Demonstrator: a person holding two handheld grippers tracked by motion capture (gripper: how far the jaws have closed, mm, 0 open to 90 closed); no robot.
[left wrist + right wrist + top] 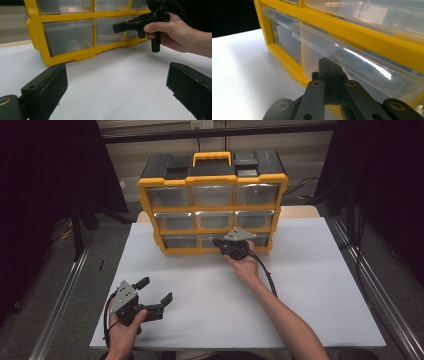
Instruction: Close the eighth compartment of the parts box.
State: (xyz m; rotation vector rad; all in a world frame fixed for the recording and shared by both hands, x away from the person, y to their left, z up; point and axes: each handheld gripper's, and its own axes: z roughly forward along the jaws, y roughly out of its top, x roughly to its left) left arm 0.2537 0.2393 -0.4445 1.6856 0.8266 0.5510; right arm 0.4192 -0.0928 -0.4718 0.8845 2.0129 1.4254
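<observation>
Yellow drawer cabinet (212,200) with a black top and a yellow carry handle (212,158) stands at the far side of the white desk (310,285), roughly centred, its three rows of clear drawers facing me. My right claw (218,241) is up against the bottom row, at the middle drawer (210,240), with my right hand (245,262) wrapped around its grip and its cable (267,277) trailing back along my forearm. In the right gripper view its jaws are pressed together, tips right at the clear front of that drawer (362,72), just under its transparent pull lip; I cannot tell whether they actually touch the plastic. My left claw (156,290) sits well apart from the cabinet, low over the near left part of the desk, held in my left hand (122,332). Its jaws stand wide apart with bare white desk between them, and it points toward the cabinet's lower left corner (47,58). From there I also see my right claw (125,25) at the bottom row.
</observation>
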